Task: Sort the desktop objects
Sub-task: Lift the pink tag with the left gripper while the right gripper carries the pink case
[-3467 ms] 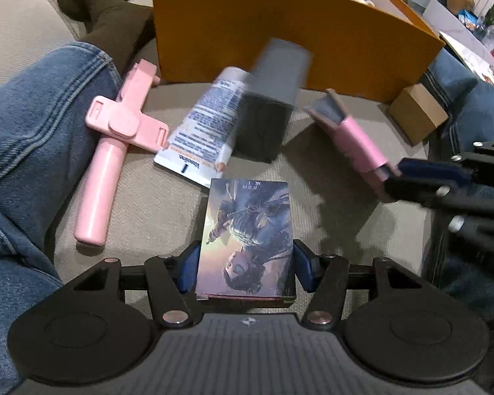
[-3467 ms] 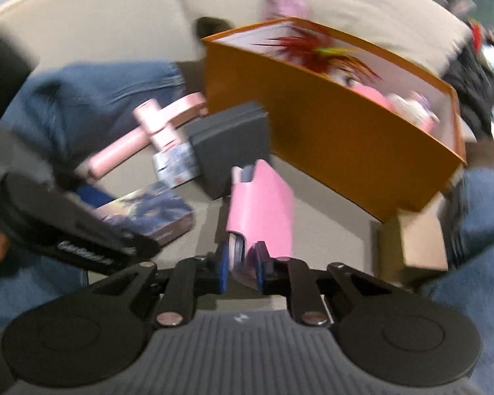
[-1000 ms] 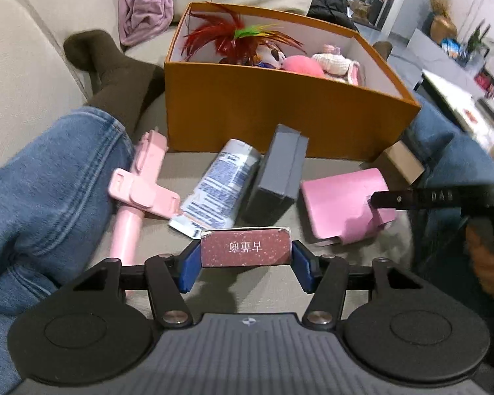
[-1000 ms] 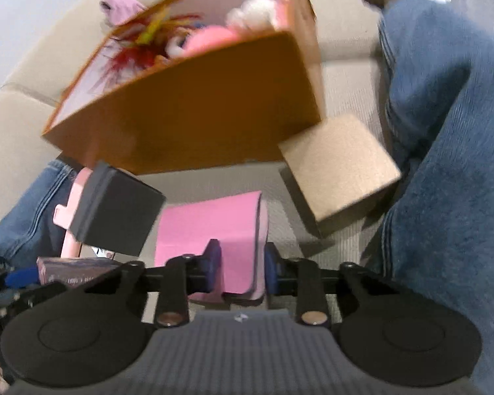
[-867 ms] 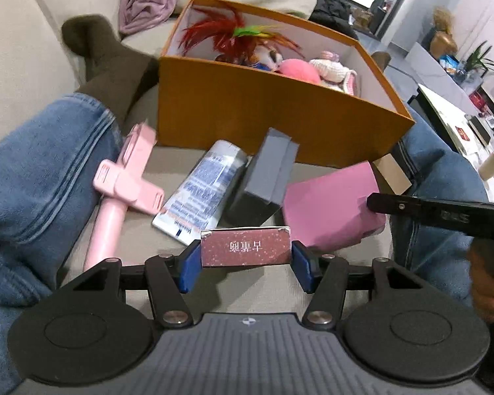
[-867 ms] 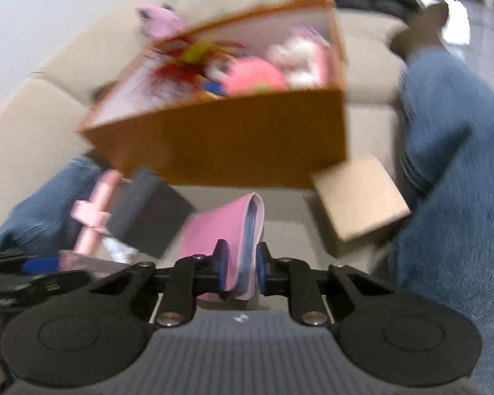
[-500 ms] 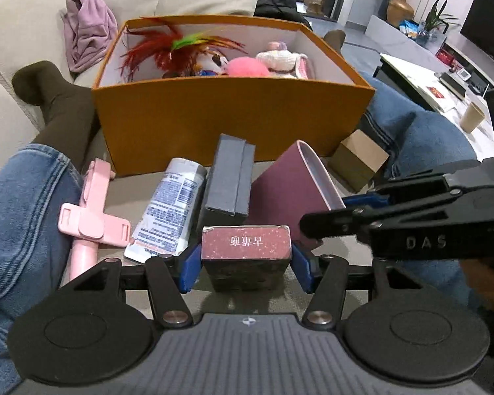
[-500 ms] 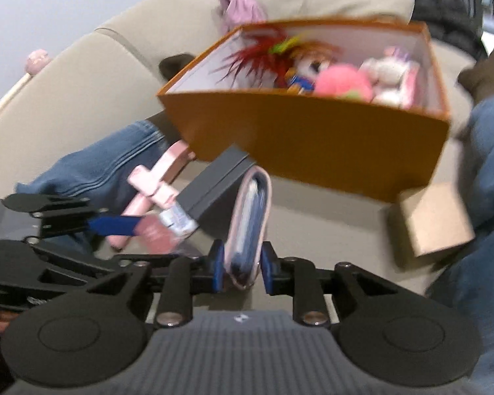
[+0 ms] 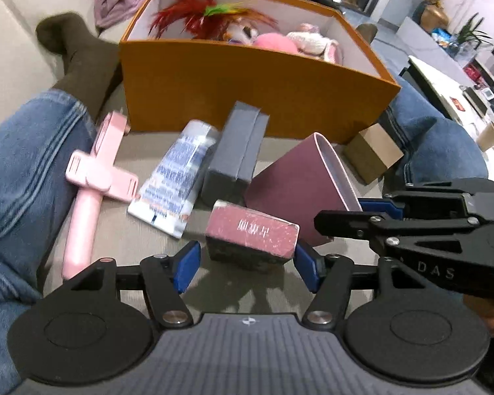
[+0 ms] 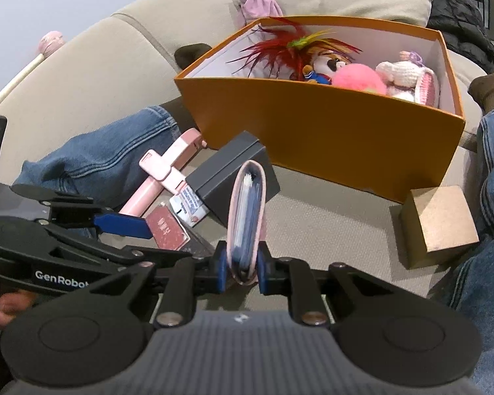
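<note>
Loosely between spread jaws: card box [image 9: 251, 234]

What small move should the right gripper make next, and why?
Probably lift the right gripper toward the orange box: it is clamped on the upright pink wallet, lower than the box rim, and the box is open-topped.

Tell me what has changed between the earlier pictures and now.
The left tool opened and let go of the card box, which now sits loose and tilted. The right tool lifted the pink wallet from flat to upright. The orange box, tube and grey box stayed put.
</note>
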A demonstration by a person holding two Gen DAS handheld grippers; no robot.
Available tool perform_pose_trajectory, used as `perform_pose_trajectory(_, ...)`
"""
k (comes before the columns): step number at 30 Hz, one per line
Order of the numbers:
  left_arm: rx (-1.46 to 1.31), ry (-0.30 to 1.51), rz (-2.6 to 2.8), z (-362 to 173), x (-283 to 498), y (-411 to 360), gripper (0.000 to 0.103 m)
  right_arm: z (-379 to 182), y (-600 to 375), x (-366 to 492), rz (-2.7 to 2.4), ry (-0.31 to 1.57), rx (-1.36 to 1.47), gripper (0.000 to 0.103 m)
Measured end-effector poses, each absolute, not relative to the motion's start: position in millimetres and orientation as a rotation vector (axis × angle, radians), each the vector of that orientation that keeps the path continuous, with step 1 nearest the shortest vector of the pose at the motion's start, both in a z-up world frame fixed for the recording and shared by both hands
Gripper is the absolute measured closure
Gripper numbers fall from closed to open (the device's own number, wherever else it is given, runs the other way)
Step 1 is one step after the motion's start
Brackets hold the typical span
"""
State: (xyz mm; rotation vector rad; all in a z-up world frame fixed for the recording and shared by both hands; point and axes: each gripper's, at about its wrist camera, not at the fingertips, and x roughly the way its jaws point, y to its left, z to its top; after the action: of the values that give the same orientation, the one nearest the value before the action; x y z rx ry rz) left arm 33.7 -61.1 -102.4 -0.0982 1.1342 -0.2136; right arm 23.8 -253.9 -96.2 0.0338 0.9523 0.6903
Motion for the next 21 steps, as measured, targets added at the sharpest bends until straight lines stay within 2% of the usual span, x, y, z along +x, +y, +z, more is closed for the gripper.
perform_pose_trajectory(4,-0.22,1.168,-0.21,-106,33,-50,0.036,-97,-253,17,0.713,0.969,0.028,0.086)
perform_pose_trajectory(10,-0.355,1.163,-0.233,-105,29,-39,0.034,-101,-253,11,0.763,1.012,0.06,0.086)
perform_pose_trajectory(21,-0.319,1.19,-0.168,-108,28,-38,0.031,-103,-245,6,0.816,1.024,0.053,0.085)
